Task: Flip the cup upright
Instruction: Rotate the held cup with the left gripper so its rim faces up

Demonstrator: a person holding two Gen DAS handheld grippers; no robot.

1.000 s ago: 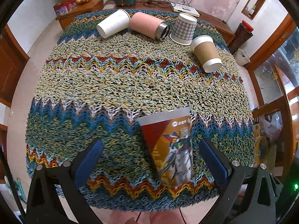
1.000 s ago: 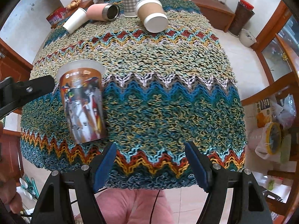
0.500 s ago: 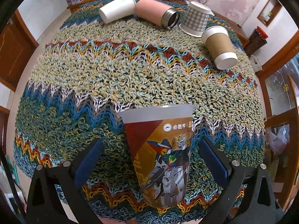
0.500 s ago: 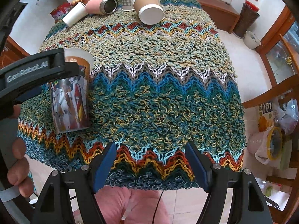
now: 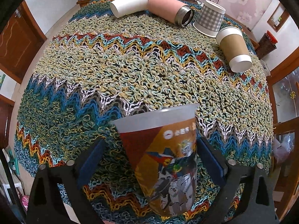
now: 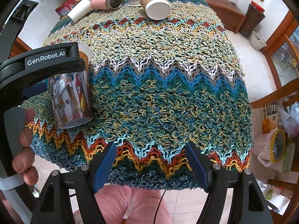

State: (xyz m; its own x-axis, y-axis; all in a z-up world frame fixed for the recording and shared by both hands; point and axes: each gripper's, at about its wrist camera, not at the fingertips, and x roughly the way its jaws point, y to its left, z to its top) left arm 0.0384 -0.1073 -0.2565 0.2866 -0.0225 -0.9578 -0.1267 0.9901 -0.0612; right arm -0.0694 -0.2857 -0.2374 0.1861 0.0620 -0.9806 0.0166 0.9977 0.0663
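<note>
- Left wrist view: the left gripper has closed in on the printed cup compared with a second ago; the cup now fills the gap between the two blue pads, where earlier it stood ahead of them.
- Fingers spread. The right-hand pad looks to be touching or just beside the cup wall; the left-hand pad stands apart from it. No squeeze visible yet.
- Printed cup stands on its narrow base near the front edge of the knitted cloth, wide rim up, leaning slightly. Judgement: this cup is already upright, so the grasp here may be only to steady or move it.
- Right wrist view: the right gripper hangs at the front edge of the cloth, fingers spread, nothing between them; it has hardly shifted over the last second. The printed cup sits to its left, partly hidden by the left gripper's black body, which has moved in over it.
- Beyond the printed cup, at the far edge of the cloth: brown sleeved cup on its side, checked cup mouth down, pink flask on its side, white cup on its side.
- Judgement: those far cups are what is left of the flipping.
</note>
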